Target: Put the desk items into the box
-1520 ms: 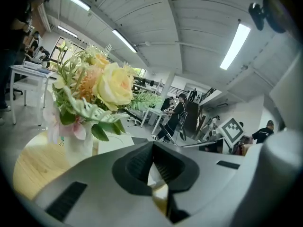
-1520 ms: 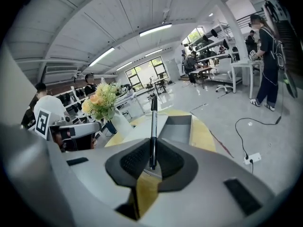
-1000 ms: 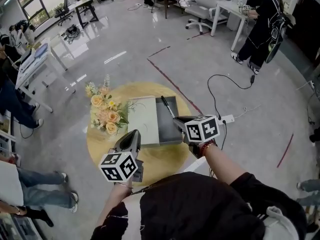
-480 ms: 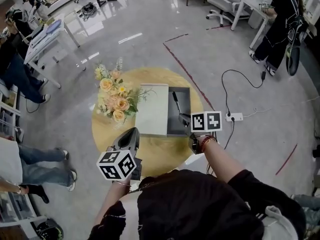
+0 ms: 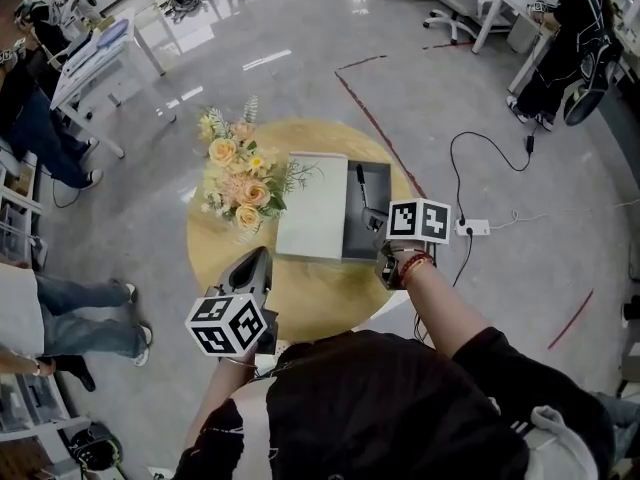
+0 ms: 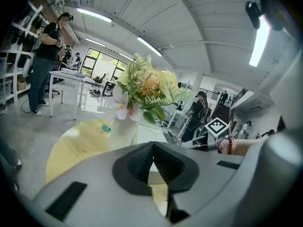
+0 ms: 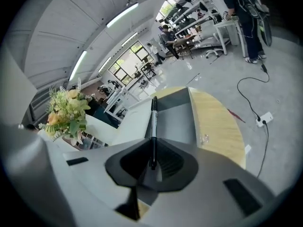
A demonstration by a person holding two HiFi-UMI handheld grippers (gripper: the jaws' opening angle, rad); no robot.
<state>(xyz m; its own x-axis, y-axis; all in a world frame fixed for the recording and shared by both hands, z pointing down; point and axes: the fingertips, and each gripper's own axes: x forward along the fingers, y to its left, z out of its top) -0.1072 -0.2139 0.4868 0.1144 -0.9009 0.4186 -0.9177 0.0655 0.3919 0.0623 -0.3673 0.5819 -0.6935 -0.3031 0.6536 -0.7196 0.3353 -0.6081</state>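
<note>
Entry one: a round wooden table (image 5: 300,303) with a yellow top, standing on a glossy grey floor (image 5: 300,78).

On the top I count:
- a bunch of flowers (image 5: 240,173) in a white vase (image 6: 122,131), near the far left edge
- an open grey box (image 5: 380,186), right of centre
- a flat white lid (image 5: 315,206), touching the box on its flower side
- a small teal clip (image 6: 105,128), just beside the vase

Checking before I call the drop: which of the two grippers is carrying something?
The right gripper: a pen is clamped between its fingers, pointing out over the grey box. The left gripper is shut on nothing.
</note>
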